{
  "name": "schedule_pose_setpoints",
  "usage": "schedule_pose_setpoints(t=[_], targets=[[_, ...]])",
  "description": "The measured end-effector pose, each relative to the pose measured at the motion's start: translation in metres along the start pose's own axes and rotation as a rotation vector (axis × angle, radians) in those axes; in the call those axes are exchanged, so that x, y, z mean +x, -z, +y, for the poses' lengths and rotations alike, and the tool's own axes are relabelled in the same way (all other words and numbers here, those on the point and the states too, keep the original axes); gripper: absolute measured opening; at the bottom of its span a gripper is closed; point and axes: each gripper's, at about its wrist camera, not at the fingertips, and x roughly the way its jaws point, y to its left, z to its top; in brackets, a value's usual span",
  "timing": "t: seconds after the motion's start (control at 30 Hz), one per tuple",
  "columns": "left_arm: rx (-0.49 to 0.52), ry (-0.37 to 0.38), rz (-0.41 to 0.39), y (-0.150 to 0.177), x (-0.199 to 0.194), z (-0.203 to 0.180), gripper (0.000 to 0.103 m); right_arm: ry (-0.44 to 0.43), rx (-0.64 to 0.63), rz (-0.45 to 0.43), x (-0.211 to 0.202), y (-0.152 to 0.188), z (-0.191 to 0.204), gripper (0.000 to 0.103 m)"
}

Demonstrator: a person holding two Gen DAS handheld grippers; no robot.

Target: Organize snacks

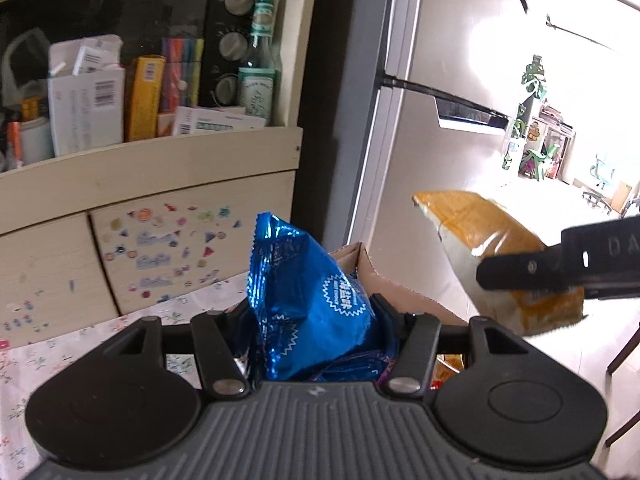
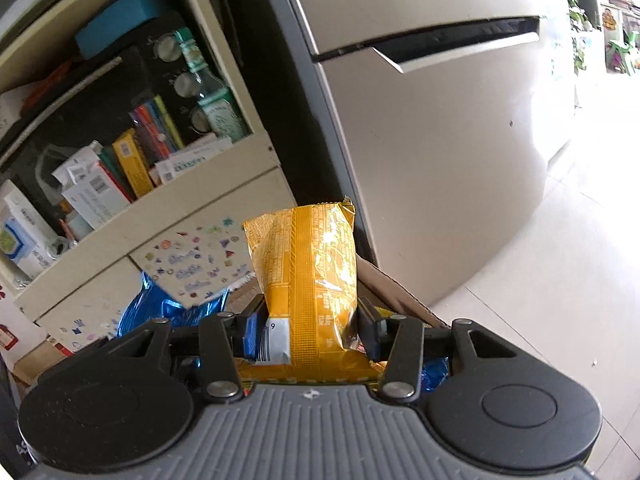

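My left gripper (image 1: 316, 320) is shut on a shiny blue snack bag (image 1: 304, 292) and holds it upright above an open cardboard box (image 1: 384, 280). My right gripper (image 2: 312, 328) is shut on a yellow snack bag (image 2: 312, 272), also upright over the box (image 2: 400, 292). In the left wrist view the yellow bag (image 1: 492, 256) and one finger of the right gripper (image 1: 560, 264) show at the right. The blue bag (image 2: 168, 308) shows low left in the right wrist view. More packets lie in the box under both grippers.
A cream shelf unit (image 1: 152, 168) with boxes, a glass bottle (image 1: 258, 64) and a black toaster oven stands behind. A floral tablecloth (image 1: 60, 360) lies at the left. A beige fridge (image 2: 440, 140) stands to the right, with tiled floor (image 2: 560, 260) beyond.
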Motion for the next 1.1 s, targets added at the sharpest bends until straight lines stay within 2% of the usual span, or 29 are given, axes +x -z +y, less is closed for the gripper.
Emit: schedule_pose_setpoints(t=[0.13,0.2,0.23,0.27,0.4,0.6,0.73,1.1], targets=[[-0.001,0.013,0.028,0.001,0.021,-0.002,0.059,0.04,0.042,0.02,0.014,-0.001,-0.007,0.054],[0.008,-0.002,0.042,0.004,0.027,-0.005,0.072,0.066,0.058,0.031,0.023,-0.001,-0.009,0.056],[0.013,-0.015,0.041,0.005,0.028,-0.007,0.084,0.076,0.058,0.04,0.027,-0.001,-0.01,0.057],[0.019,-0.028,0.04,0.006,0.028,-0.008,0.091,0.084,0.059,0.047,0.03,-0.001,-0.01,0.058],[0.051,-0.055,0.048,0.005,0.024,-0.011,0.093,0.086,0.077,0.048,0.029,-0.001,-0.011,0.068],[0.044,-0.089,0.07,0.001,0.012,-0.01,0.095,0.081,0.085,0.036,0.024,-0.002,-0.012,0.073],[0.044,-0.11,0.094,0.0,0.005,-0.011,0.097,0.073,0.096,0.031,0.018,-0.002,-0.012,0.08],[0.035,-0.14,0.143,0.003,-0.026,-0.007,0.1,0.133,0.011,0.002,-0.008,0.009,-0.007,0.093]])
